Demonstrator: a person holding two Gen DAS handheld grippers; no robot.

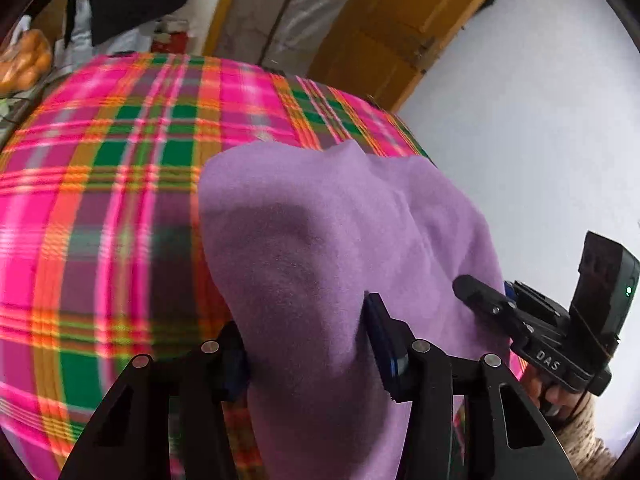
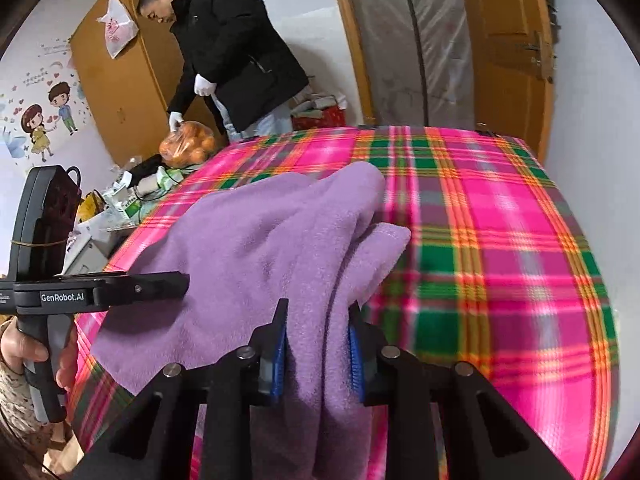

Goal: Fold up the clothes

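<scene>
- Two black hand-held grippers share one soft lilac fleece garment (image 2: 256, 248), which lies bunched near the front edge of the pink, green and orange plaid bedspread (image 2: 500, 240).
- The right gripper (image 2: 318, 344) has its blue pads pressed on a thick fold of the fleece, pinching it; the cloth spills down between the fingers and hides what is under it.
- The left gripper (image 1: 308, 344) has a lifted hump of the same fleece between its fingers. Its right-hand blue pad (image 1: 386, 344) lies against the cloth; the other finger is buried behind the fold, so I cannot tell how firm that grip is.
- In the right wrist view the left gripper reaches in over the bed's left edge, a hand (image 2: 36, 356) with a knitted cuff round its handle.
- Beyond the far left corner, a person in a black jacket and white gloves (image 2: 232, 60) bends over a clear bag of oranges (image 2: 188, 146) on a cluttered side surface.
- Behind stand a yellow wooden wardrobe (image 2: 120, 80), a wooden door (image 2: 504, 40) and a plastic-covered doorway.
- The bedspread is smeared by blur, and its near edge is cut off by the gripper frames.
</scene>
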